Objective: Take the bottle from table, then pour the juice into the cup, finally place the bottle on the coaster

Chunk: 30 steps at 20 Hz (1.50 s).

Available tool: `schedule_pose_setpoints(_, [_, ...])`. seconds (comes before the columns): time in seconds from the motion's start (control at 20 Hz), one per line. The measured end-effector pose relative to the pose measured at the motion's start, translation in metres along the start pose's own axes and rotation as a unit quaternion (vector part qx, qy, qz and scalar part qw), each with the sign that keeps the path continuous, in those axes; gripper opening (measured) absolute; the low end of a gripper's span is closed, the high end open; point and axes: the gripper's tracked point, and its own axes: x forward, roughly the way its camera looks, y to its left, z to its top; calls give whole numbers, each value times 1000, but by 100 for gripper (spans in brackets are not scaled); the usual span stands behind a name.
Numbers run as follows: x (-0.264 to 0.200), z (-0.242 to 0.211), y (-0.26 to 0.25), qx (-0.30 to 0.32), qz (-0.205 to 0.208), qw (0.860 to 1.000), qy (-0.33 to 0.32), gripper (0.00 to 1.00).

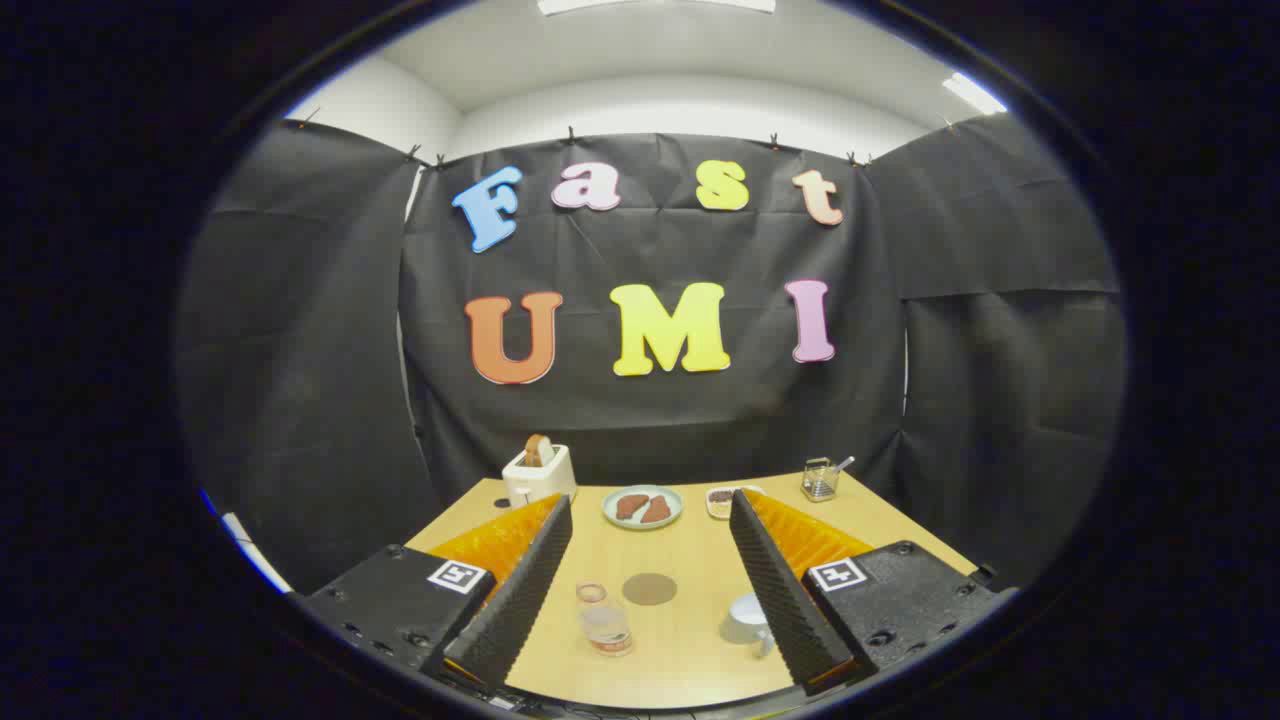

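Observation:
A small clear bottle (pixel 603 619) with an open neck and a little juice at its bottom stands upright on the wooden table (pixel 690 655), close to my left finger. A round brown coaster (pixel 649 588) lies flat just beyond the bottle, midway between the fingers. A pale cup (pixel 745 619) with a handle stands near my right finger, partly hidden by it. My gripper (pixel 650 518) hangs above the table, open wide, with nothing between its fingers.
At the table's far side stand a white toaster (pixel 538 474) with a slice of bread in it, a plate (pixel 642 506) with brown pieces, a small dish (pixel 722 499), and a glass holder (pixel 820 479) with a utensil. Black cloth walls close in the booth.

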Motion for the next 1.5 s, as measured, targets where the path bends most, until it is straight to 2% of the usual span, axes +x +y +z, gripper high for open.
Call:
schedule_pose_setpoints(0.45, [-11, -12, 8, -20, -2, 1000, -19, 100])
schedule_pose_setpoints(0.85, [-7, -22, 14, -13, 7, 1000, -24, 100])
schedule_pose_setpoints(1.1, [9, -33, 4, 0, -13, 999, -38, 100])
schedule_pose_setpoints(1.35, [26, -51, 15, -1, 9, 998, -56, 100])
schedule_pose_setpoints(1.5, [40, -71, 16, -11, 7, 998, -65, 100])
